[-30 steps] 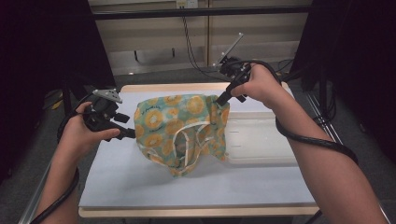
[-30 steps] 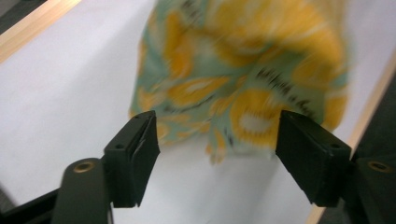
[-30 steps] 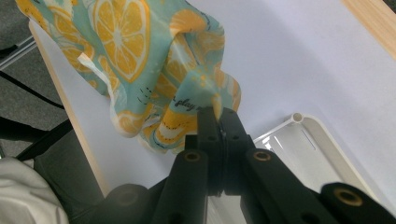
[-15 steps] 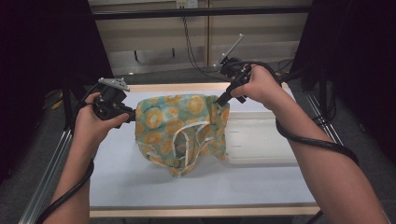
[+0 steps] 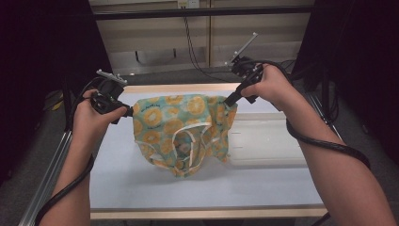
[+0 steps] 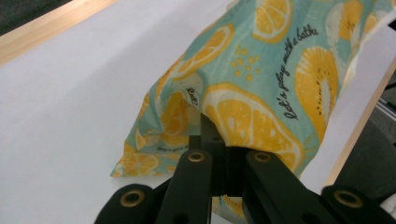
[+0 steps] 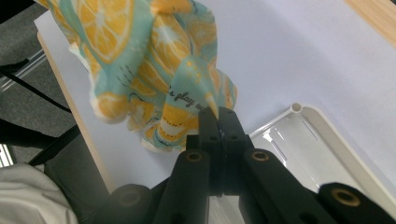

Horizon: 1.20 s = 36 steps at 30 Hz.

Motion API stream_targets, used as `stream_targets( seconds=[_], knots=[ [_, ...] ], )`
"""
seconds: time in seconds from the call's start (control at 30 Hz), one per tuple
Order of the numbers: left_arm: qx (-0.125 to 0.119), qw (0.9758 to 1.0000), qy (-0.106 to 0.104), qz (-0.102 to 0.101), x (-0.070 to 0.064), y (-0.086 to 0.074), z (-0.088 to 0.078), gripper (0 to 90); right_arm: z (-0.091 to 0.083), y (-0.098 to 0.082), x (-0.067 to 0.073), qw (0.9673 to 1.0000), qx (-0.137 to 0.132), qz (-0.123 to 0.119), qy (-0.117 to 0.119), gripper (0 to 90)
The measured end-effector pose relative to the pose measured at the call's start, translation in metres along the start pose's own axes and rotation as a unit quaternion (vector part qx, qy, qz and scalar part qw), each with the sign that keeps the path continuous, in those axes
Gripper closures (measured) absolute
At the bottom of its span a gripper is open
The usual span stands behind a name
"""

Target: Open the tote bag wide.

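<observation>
A teal cloth bag (image 5: 181,127) printed with orange slices hangs stretched between both grippers above the white table (image 5: 141,183), and its lower part with white handles rests on the table. My left gripper (image 5: 127,111) is shut on the bag's left top corner. In the left gripper view the jaws pinch the bag (image 6: 261,84) where the left gripper (image 6: 208,133) meets the cloth. My right gripper (image 5: 230,100) is shut on the right top corner. In the right gripper view the bag (image 7: 154,60) hangs crumpled from the right gripper (image 7: 217,114).
A white plastic tray (image 5: 263,141) lies on the table to the right of the bag, and its rim (image 7: 327,126) shows in the right gripper view. The table has a wooden edge (image 5: 197,213) in front. Dark surroundings and a metal rail (image 5: 47,174) flank the left side.
My left gripper has moved up and away from the person with the bag's left corner, so the top edge is now level and spread wider. The right gripper has stayed in place.
</observation>
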State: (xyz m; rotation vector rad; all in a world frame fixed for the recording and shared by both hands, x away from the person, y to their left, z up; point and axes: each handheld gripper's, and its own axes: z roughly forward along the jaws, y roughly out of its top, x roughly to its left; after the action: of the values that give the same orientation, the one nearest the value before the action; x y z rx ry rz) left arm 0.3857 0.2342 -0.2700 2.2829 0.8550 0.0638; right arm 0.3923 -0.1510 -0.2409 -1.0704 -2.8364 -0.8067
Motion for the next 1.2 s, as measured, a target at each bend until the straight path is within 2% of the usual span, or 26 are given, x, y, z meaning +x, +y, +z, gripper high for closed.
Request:
stream_targets(
  seconds=[0.07, 0.2, 0.27, 0.3, 0.33, 0.37, 0.43, 0.47, 0.5, 0.53, 0.63, 0.67, 0.73, 0.77, 0.8, 0.83, 0.87, 0.9, 0.93, 0.97, 1.0, 1.03, 1.1, 1.13, 1.17, 1.2],
  knots=[
    [0.007, 0.9999, 0.007, -0.006, 0.006, -0.002, 0.003, 90.0, 0.002, -0.003, -0.003, 1.0000, 0.005, 0.000, -0.004, 90.0],
    [0.024, 0.9996, -0.002, -0.015, 0.017, -0.008, 0.015, 90.0, 0.010, -0.014, -0.010, 0.9998, 0.021, 0.007, -0.002, 90.0],
    [0.023, 0.9995, -0.001, -0.023, 0.018, -0.010, 0.020, 90.0, 0.014, -0.018, -0.013, 0.9997, 0.023, 0.010, -0.002, 90.0],
    [0.033, 0.9992, 0.000, -0.020, 0.020, -0.010, 0.021, 90.0, 0.014, -0.018, -0.013, 0.9997, 0.023, 0.010, -0.002, 90.0],
    [0.033, 0.9990, 0.000, -0.029, 0.020, -0.011, 0.025, 90.0, 0.018, -0.020, -0.015, 0.9996, 0.027, 0.011, -0.003, 90.0],
    [0.038, 0.9990, -0.002, -0.024, 0.021, -0.012, 0.026, 90.0, 0.018, -0.020, -0.015, 0.9996, 0.027, 0.011, -0.003, 90.0],
    [0.034, 0.9988, -0.002, -0.036, 0.023, -0.014, 0.030, 90.0, 0.022, -0.022, -0.016, 0.9991, 0.039, 0.014, -0.004, 90.0],
    [0.042, 0.9988, -0.002, -0.027, 0.025, -0.014, 0.030, 90.0, 0.024, -0.023, -0.017, 0.9991, 0.040, 0.011, -0.005, 90.0],
    [0.041, 0.9984, -0.001, -0.038, 0.024, -0.015, 0.032, 90.0, 0.028, -0.024, -0.018, 0.9987, 0.050, 0.014, -0.006, 90.0],
    [0.057, 0.9978, 0.001, -0.033, 0.026, -0.016, 0.033, 90.0, 0.030, -0.025, -0.019, 0.9987, 0.050, 0.010, -0.007, 90.0],
    [0.057, 0.9977, 0.000, -0.035, 0.027, -0.017, 0.034, 90.0, 0.033, -0.026, -0.019, 0.9983, 0.056, 0.012, -0.005, 90.0],
    [0.053, 0.9978, 0.004, -0.039, 0.024, -0.018, 0.035, 90.0, 0.034, -0.026, -0.019, 0.9986, 0.052, 0.011, -0.002, 90.0],
    [0.053, 0.9982, 0.004, -0.029, 0.023, -0.018, 0.031, 90.0, 0.032, -0.026, -0.017, 0.9991, 0.042, 0.005, -0.005, 88.0],
    [0.052, 0.9984, 0.001, -0.023, 0.022, -0.017, 0.028, 90.0, 0.030, -0.025, -0.016, 0.9992, 0.039, 0.003, -0.004, 83.3],
    [0.045, 0.9983, 0.002, -0.038, 0.020, -0.018, 0.027, 90.0, 0.028, -0.024, -0.015, 0.9995, 0.030, -0.002, -0.006, 75.5],
    [0.057, 0.9982, 0.001, -0.022, 0.022, -0.017, 0.025, 90.0, 0.025, -0.020, -0.009, 0.9996, 0.025, -0.012, -0.004, 66.0],
    [0.052, 0.9982, 0.006, -0.029, 0.021, -0.018, 0.024, 90.0, 0.025, -0.020, -0.009, 0.9996, 0.025, -0.012, -0.004, 66.0],
    [0.047, 0.9984, 0.007, -0.033, 0.021, -0.018, 0.023, 90.0, 0.023, -0.019, -0.007, 0.9996, 0.021, -0.020, -0.003, 62.3],
    [0.049, 0.9985, 0.006, -0.025, 0.020, -0.018, 0.022, 90.0, 0.018, -0.013, -0.001, 0.9997, 0.004, -0.025, -0.005, 60.5],
    [0.049, 0.9985, 0.006, -0.025, 0.020, -0.018, 0.022, 90.0, 0.018, -0.013, -0.001, 0.9997, 0.004, -0.025, -0.005, 60.5],
    [0.050, 0.9984, 0.007, -0.026, 0.019, -0.018, 0.022, 90.0, 0.017, -0.010, 0.002, 0.9993, 0.004, -0.038, -0.002, 59.5],
    [0.052, 0.9985, 0.003, -0.019, 0.019, -0.017, 0.022, 90.0, 0.016, -0.006, 0.006, 0.9993, 0.000, -0.036, -0.009, 56.8],
    [0.045, 0.9985, 0.007, -0.029, 0.018, -0.017, 0.024, 90.0, 0.016, 0.000, 0.009, 0.9991, -0.007, -0.040, -0.011, 57.5],
    [0.054, 0.9983, 0.006, -0.020, 0.018, -0.016, 0.025, 90.0, 0.017, 0.003, 0.010, 0.9991, -0.010, -0.040, -0.009, 57.6],
    [0.051, 0.9983, 0.006, -0.029, 0.017, -0.016, 0.026, 90.0, 0.018, 0.006, 0.010, 0.9993, -0.015, -0.033, -0.011, 61.5],
    [0.065, 0.9978, 0.004, -0.011, 0.019, -0.015, 0.026, 90.0, 0.021, 0.009, 0.010, 0.9995, -0.005, -0.032, -0.002, 66.9]
  ],
)
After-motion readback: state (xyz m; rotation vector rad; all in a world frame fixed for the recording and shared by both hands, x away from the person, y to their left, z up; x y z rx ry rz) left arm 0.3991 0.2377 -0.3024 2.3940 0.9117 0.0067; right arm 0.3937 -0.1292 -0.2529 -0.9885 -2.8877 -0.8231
